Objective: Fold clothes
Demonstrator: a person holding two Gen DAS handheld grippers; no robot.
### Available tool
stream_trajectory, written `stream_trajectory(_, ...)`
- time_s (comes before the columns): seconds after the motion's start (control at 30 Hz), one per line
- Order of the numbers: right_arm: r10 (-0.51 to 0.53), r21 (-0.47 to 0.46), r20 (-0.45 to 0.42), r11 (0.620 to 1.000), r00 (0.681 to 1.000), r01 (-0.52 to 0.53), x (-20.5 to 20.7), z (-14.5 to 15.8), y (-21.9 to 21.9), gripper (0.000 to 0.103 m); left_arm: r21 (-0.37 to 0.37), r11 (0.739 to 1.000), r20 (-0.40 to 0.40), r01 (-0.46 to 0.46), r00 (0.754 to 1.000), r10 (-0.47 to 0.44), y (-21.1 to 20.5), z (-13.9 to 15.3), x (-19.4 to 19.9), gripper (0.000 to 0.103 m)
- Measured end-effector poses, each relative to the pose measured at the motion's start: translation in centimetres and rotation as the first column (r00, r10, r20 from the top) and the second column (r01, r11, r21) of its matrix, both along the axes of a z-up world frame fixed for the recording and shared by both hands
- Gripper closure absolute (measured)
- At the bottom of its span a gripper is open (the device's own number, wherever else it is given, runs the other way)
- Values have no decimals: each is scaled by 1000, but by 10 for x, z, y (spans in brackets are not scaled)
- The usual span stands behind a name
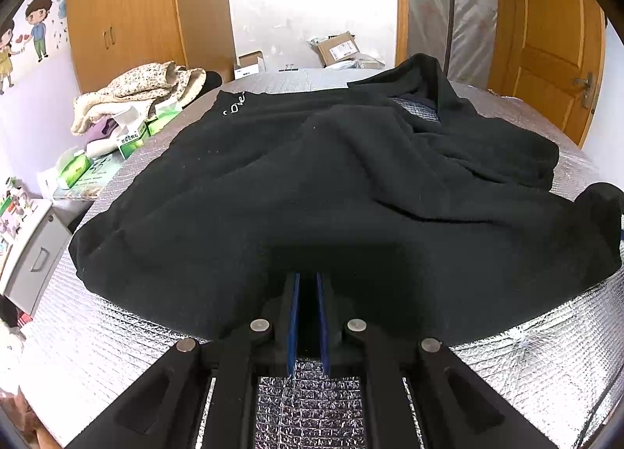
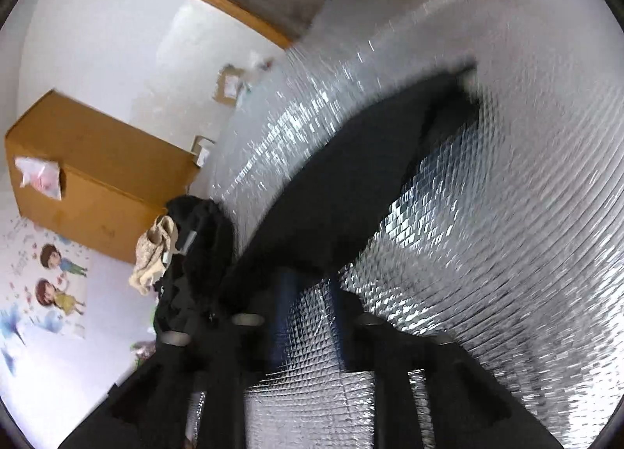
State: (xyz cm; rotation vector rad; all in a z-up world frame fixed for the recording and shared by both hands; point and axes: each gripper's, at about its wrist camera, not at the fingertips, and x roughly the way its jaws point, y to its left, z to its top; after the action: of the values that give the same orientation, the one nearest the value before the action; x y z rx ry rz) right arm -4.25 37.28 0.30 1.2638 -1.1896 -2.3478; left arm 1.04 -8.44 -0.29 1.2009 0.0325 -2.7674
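A black garment [image 1: 312,183] with small white lettering lies spread and rumpled on a silver quilted surface [image 1: 117,332]. My left gripper [image 1: 308,281] is nearly closed on the garment's near hem, its blue pads [image 1: 294,316] pinching the black cloth. In the blurred, tilted right wrist view, my right gripper [image 2: 308,277] stands at the edge of a strip of black cloth [image 2: 351,183]. Its fingers [image 2: 282,304] show a gap with silver surface between them; whether they hold cloth is unclear.
A beige floral cloth pile [image 1: 148,90] and green tissue packs [image 1: 132,137] lie at the left edge. A grey drawer unit [image 1: 31,254] stands at the left. Cardboard boxes [image 1: 339,47] lie beyond the far edge. Wooden wardrobe and door stand behind.
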Motion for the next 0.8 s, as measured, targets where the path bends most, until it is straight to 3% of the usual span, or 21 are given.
stream_trajectory(0.03, -3, -22, 4, 1000, 1000, 3, -2, -3, -3, 56, 5, 1000, -1, 0, 1000, 0, -1, 0, 0, 95)
stream_trajectory(0.23, -10, -54, -1, 999, 1000, 10, -31, -10, -22, 56, 19, 1000, -4, -2, 1000, 2, -2, 0, 1, 95)
stream_trajectory(0.3, -18, -3, -16, 1000, 1000, 18, -38, -7, -24, 57, 20, 1000, -4, -2, 1000, 2, -2, 0, 1, 95)
stream_trajectory(0.33, -24, 35, -27, 999, 999, 24, -40, -4, -25, 69, 23, 1000, -4, -2, 1000, 2, -2, 0, 1, 95)
stream_trajectory(0.37, -29, 62, -36, 998, 999, 31, -41, -3, -24, 97, 26, 1000, -5, -2, 1000, 2, -3, 0, 1, 95)
stream_trajectory(0.4, -35, 77, -43, 996, 998, 38, -40, -2, -23, 98, 29, 1000, -5, -2, 1000, 2, -3, 0, 1, 95)
stream_trajectory(0.5, -53, 124, -69, 990, 996, 62, -34, 3, -18, 99, 33, 999, -6, -2, 1000, 2, -3, 0, 1, 95)
stream_trajectory(0.63, -86, 212, -134, 971, 987, 113, -3, 31, -7, 99, 34, 999, -6, -2, 1000, 2, -4, 0, 1, 95)
stream_trajectory(0.8, -228, 313, -149, 912, 962, 264, 52, 62, 29, 98, 23, 1000, -4, -1, 1000, 1, -2, 0, 0, 95)
